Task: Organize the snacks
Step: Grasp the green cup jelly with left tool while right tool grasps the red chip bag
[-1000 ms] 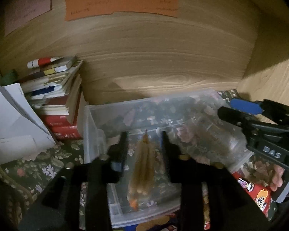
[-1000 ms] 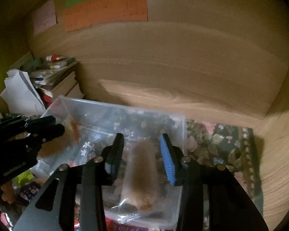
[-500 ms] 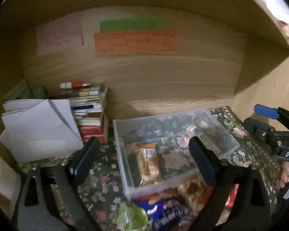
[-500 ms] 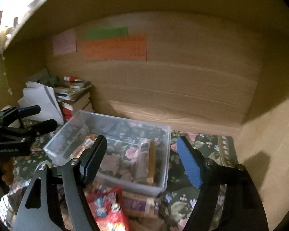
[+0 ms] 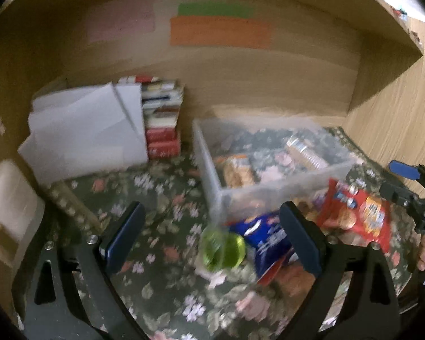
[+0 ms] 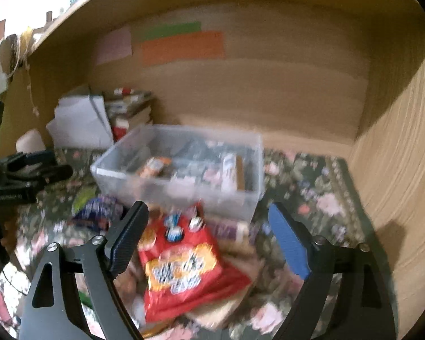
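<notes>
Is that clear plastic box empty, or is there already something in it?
Not empty. The clear box holds two snack packs: an orange-ended one and a long one.

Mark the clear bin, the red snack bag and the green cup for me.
clear bin (image 6: pixel 181 195): right wrist view, front wall.
red snack bag (image 6: pixel 184 269): right wrist view, printed front.
green cup (image 5: pixel 222 250): left wrist view, its side.
</notes>
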`<state>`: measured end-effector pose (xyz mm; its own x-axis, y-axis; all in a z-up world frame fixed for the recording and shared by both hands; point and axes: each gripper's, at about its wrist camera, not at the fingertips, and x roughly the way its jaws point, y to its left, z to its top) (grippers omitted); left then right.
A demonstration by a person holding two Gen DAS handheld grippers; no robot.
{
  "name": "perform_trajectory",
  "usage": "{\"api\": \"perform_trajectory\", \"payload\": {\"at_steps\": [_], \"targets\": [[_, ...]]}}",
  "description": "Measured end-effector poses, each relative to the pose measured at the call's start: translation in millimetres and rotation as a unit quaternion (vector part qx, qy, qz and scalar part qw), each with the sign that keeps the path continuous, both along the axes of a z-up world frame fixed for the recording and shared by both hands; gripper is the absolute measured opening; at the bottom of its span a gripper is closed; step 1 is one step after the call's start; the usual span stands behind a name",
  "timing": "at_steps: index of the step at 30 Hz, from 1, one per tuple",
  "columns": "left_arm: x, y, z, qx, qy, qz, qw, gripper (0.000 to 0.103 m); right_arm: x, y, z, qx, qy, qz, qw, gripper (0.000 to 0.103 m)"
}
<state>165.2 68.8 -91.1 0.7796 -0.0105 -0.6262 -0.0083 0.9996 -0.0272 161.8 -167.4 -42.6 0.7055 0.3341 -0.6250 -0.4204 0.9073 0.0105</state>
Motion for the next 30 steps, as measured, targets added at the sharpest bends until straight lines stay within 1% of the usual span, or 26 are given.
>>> {"api": "perform_trajectory", "payload": {"at_steps": [4, 7, 9, 11, 14, 19, 22, 24, 25, 28, 29, 30], "targets": [[-4.6, 10.9, -19.4, 0.000, 0.024, 0.011, 0.9997, 0.096, -1.1, 6.7, -21.6, -0.011, 0.034, 0.011, 0.999, 0.086], [-7.0, 14.4, -33.3, -0.004, 0.042, 0.009, 0.9990, 0.092, -2.4, 9.6, -33.4, -0.016, 0.058, 0.020, 0.998, 0.086], [-7.3, 13.4, -41.2, -0.004, 0.053, 0.003, 0.9986, 0.090, -3.2, 12.6, -37.6, -0.027, 0.061, 0.022, 0.998, 0.088], [-4.4, 9.9, -47.7, -0.001, 0.061, -0.003, 0.9981, 0.090, -2.9, 15.5, -40.0, -0.038, 0.059, 0.025, 0.997, 0.096], [1.5, 5.0, -53.9, 0.001, 0.067, -0.013, 0.9977, 0.090, 1.9, 16.9, -40.7, -0.045, 0.062, 0.028, 0.997, 0.099], [15.5, 0.4, -58.2, 0.002, 0.070, -0.021, 0.9973, 0.090, 16.2, 17.9, -47.3, -0.046, 0.089, 0.032, 0.994, 0.101], [24.2, -1.8, -66.5, 0.002, 0.086, -0.024, 0.9960, 0.082, 22.1, 17.9, -53.1, -0.043, 0.102, 0.037, 0.993, 0.100], [28.9, -2.2, -72.7, -0.008, 0.097, -0.030, 0.9948, 0.075, 25.0, 16.5, -55.2, -0.037, 0.111, 0.041, 0.992, 0.099], [29.9, -1.3, -73.7, -0.016, 0.100, -0.031, 0.9944, 0.073, 25.7, 15.5, -55.7, -0.033, 0.113, 0.042, 0.992, 0.098], [32.6, -1.9, -73.5, -0.027, 0.101, -0.033, 0.9940, 0.068, 26.3, 12.9, -57.2, -0.021, 0.120, 0.050, 0.991, 0.088], [33.8, -3.4, -73.6, -0.028, 0.102, -0.036, 0.9938, 0.064, 26.4, 12.0, -56.9, -0.016, 0.120, 0.051, 0.991, 0.084], [35.2, -5.2, -74.0, -0.029, 0.103, -0.040, 0.9935, 0.057, 26.1, 11.7, -56.7, -0.015, 0.119, 0.050, 0.992, 0.083]]}}
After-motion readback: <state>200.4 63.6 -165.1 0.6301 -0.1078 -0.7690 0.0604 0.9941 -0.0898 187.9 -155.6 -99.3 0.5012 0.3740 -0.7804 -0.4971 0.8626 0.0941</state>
